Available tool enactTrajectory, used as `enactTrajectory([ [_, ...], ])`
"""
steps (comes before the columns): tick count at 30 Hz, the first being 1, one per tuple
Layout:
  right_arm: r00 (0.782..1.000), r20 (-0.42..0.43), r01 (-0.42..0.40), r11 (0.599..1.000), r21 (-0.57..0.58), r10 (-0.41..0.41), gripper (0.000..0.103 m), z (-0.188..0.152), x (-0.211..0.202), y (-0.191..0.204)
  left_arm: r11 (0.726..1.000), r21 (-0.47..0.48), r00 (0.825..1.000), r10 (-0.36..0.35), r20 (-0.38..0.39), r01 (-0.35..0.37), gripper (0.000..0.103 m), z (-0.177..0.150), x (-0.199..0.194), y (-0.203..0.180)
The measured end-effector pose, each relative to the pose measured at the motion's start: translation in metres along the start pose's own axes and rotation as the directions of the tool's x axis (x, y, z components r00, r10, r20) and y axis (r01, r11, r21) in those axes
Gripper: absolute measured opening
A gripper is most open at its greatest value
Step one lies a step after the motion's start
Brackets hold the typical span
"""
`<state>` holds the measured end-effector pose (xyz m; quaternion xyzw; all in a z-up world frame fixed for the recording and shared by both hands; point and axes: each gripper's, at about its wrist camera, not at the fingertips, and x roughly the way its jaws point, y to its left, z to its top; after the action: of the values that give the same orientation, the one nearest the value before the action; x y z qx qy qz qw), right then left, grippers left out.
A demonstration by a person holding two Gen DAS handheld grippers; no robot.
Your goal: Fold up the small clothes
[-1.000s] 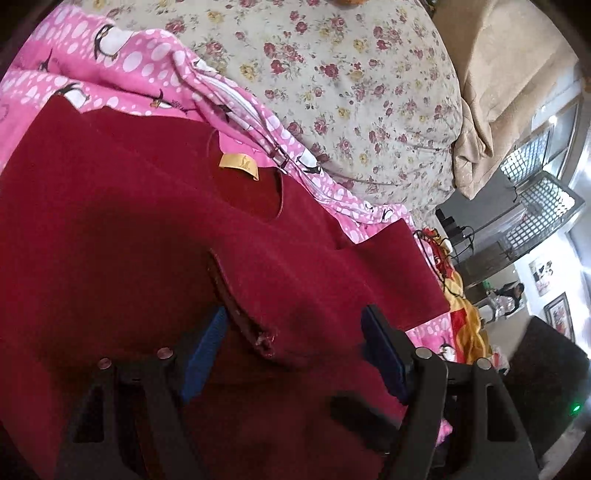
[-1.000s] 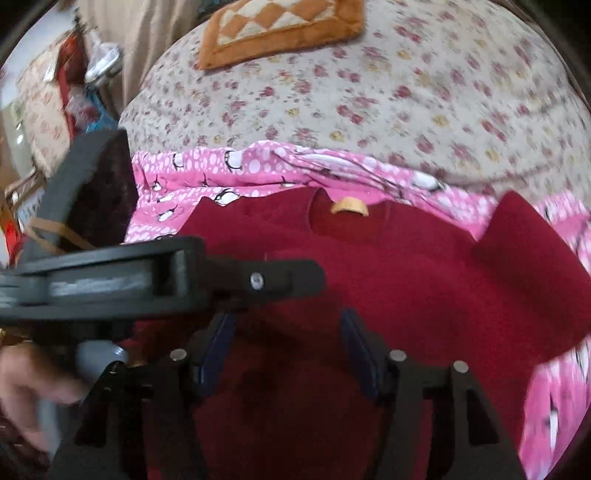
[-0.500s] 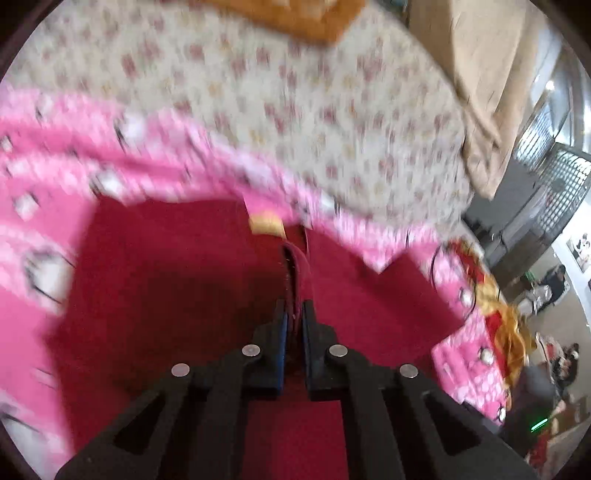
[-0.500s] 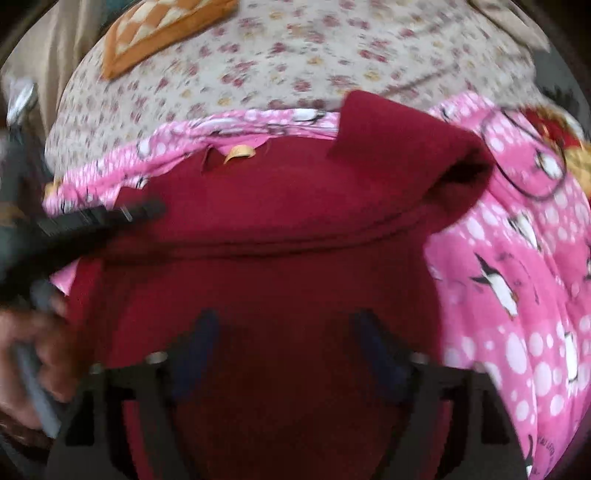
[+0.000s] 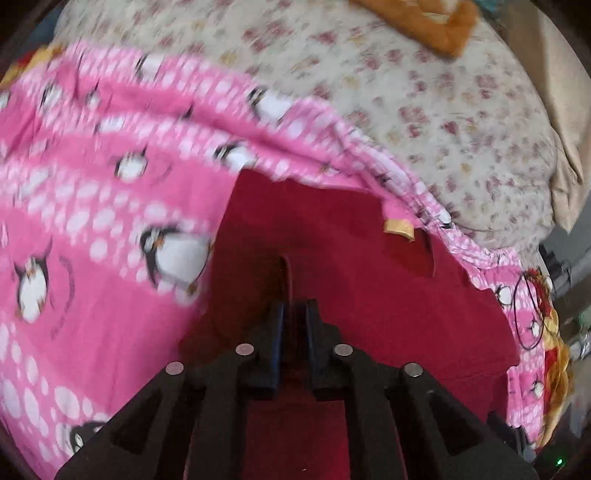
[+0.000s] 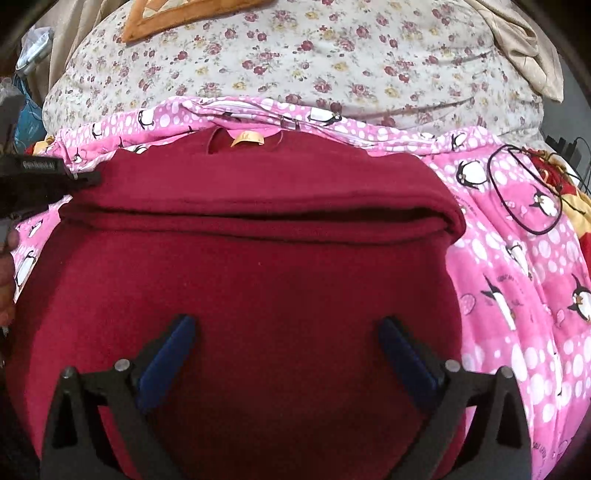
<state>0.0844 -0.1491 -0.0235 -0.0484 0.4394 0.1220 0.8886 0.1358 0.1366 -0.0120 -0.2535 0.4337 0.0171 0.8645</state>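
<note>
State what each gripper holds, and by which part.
Left gripper: shut on a pinched ridge of the red garment. Right gripper: jaws opening, holding nothing.

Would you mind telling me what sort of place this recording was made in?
Most likely a bedroom in a home: the red garment lies on a pink penguin-print blanket spread over a bed with a floral sheet, and an orange cushion sits farther back.

Right gripper (image 6: 286, 326) hangs over the folded red sweater (image 6: 258, 221), jaws opening wide, nothing between them. The sweater's yellow neck label (image 6: 247, 139) points toward the floral bedspread (image 6: 314, 55); pink penguin blanket (image 6: 517, 277) underneath, on the bed.
</note>
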Motion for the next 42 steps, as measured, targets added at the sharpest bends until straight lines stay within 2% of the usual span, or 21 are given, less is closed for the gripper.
enactTrajectory([
  [1, 1.0, -0.014, -0.007, 1.0, -0.004, 0.007, 0.102, 0.001, 0.0, -0.001, 0.999, -0.035, 1.0, -0.024, 0.001, 0.024, 0.0, 0.0, -0.002, 0.004],
  [3, 1.0, -0.015, -0.021, 1.0, 0.003, 0.022, 0.097, 0.006, -0.005, -0.005, 0.999, -0.05, 1.0, -0.015, 0.025, 0.016, 0.0, 0.0, -0.011, 0.007],
  [5, 0.998, 0.056, -0.02, 0.999, 0.039, 0.017, 0.072, 0.014, -0.02, -0.018, 0.999, -0.034, 0.995, 0.023, 0.099, -0.02, 0.0, 0.001, -0.026, 0.005],
  [8, 0.982, 0.182, 0.028, 0.993, 0.114, -0.049, 0.069, 0.034, -0.039, -0.05, 0.999, -0.012, 0.966, 0.044, 0.254, -0.042, 0.0, 0.004, -0.053, -0.004],
  [9, 0.974, 0.216, 0.035, 0.988, 0.152, -0.068, 0.064, 0.041, -0.043, -0.062, 0.999, 0.009, 0.957, 0.035, 0.288, -0.039, 0.0, 0.005, -0.057, -0.01],
  [10, 0.967, 0.245, 0.023, 0.98, 0.196, -0.071, 0.049, 0.049, -0.045, -0.078, 0.998, 0.05, 0.951, 0.013, 0.309, -0.03, 0.0, 0.004, -0.059, -0.02],
  [11, 0.964, 0.259, 0.007, 0.975, 0.22, -0.065, 0.035, 0.056, -0.044, -0.09, 0.995, 0.1, 0.956, -0.024, 0.291, -0.005, 0.0, 0.003, -0.055, -0.031],
  [13, 0.962, 0.262, 0.012, 0.975, 0.223, -0.071, 0.021, 0.066, -0.038, -0.106, 0.981, 0.182, 0.977, -0.099, 0.187, 0.064, 0.0, -0.001, -0.034, -0.05],
  [14, 0.963, 0.256, 0.026, 0.975, 0.22, -0.083, 0.017, 0.07, -0.034, -0.111, 0.977, 0.206, 0.987, -0.085, 0.139, 0.055, 0.0, -0.004, -0.022, -0.056],
  [16, 0.963, 0.26, 0.009, 0.976, 0.216, -0.066, 0.013, 0.077, -0.026, -0.119, 0.972, 0.224, 0.996, 0.049, 0.079, -0.066, 0.0, -0.01, 0.004, -0.059],
  [17, 0.965, 0.258, 0.001, 0.98, 0.201, -0.054, 0.013, 0.079, -0.021, -0.119, 0.97, 0.212, 0.992, 0.117, 0.039, -0.122, 0.0, -0.011, 0.017, -0.053],
  [19, 0.981, 0.192, 0.002, 0.986, 0.166, -0.034, 0.013, 0.082, -0.002, -0.119, 0.98, 0.165, 0.994, 0.111, 0.02, -0.113, 0.0, -0.009, 0.022, -0.04],
  [22, 0.999, -0.034, 0.021, 0.982, 0.188, -0.015, 0.013, 0.075, 0.047, -0.133, 0.981, 0.156, 0.993, 0.114, 0.016, -0.116, 0.0, -0.008, 0.019, -0.036],
  [25, 1.0, 0.01, 0.018, 0.97, 0.243, -0.021, 0.01, 0.081, 0.037, -0.141, 0.983, 0.13, 0.991, 0.122, 0.051, -0.127, 0.0, -0.004, 0.008, -0.036],
  [28, 0.985, 0.17, -0.011, 0.971, 0.241, -0.031, 0.01, 0.096, 0.012, -0.133, 0.984, 0.131, 0.984, 0.097, 0.152, -0.117, 0.0, -0.003, -0.007, -0.045],
  [31, 0.966, 0.258, -0.023, 0.979, 0.201, -0.03, 0.011, 0.11, 0.011, -0.12, 0.983, 0.162, 0.982, 0.057, 0.18, -0.087, 0.0, 0.002, -0.008, -0.051],
  [33, 0.972, 0.233, -0.02, 0.984, 0.177, -0.022, 0.014, 0.118, 0.029, -0.113, 0.983, 0.151, 0.988, 0.086, 0.132, -0.106, 0.0, 0.001, 0.006, -0.046],
  [35, 0.995, 0.088, 0.032, 0.984, 0.178, -0.048, 0.029, 0.121, 0.07, -0.113, 0.988, 0.111, 0.994, 0.1, 0.04, -0.104, 0.0, 0.0, 0.028, -0.033],
  [36, 1.0, -0.028, 0.019, 0.979, 0.203, -0.014, 0.03, 0.119, 0.094, -0.117, 0.991, 0.099, 0.995, 0.086, 0.055, -0.091, 0.0, 0.001, 0.027, -0.031],
  [38, 0.999, -0.042, -0.018, 0.972, 0.236, 0.029, 0.031, 0.123, 0.1, -0.125, 0.988, 0.111, 0.994, 0.098, 0.055, -0.104, 0.0, 0.001, 0.027, -0.034],
  [42, 0.999, -0.054, 0.004, 0.98, 0.197, 0.007, 0.032, 0.122, 0.103, -0.116, 0.984, 0.135, 0.992, 0.112, 0.063, -0.12, 0.0, -0.001, 0.03, -0.039],
])
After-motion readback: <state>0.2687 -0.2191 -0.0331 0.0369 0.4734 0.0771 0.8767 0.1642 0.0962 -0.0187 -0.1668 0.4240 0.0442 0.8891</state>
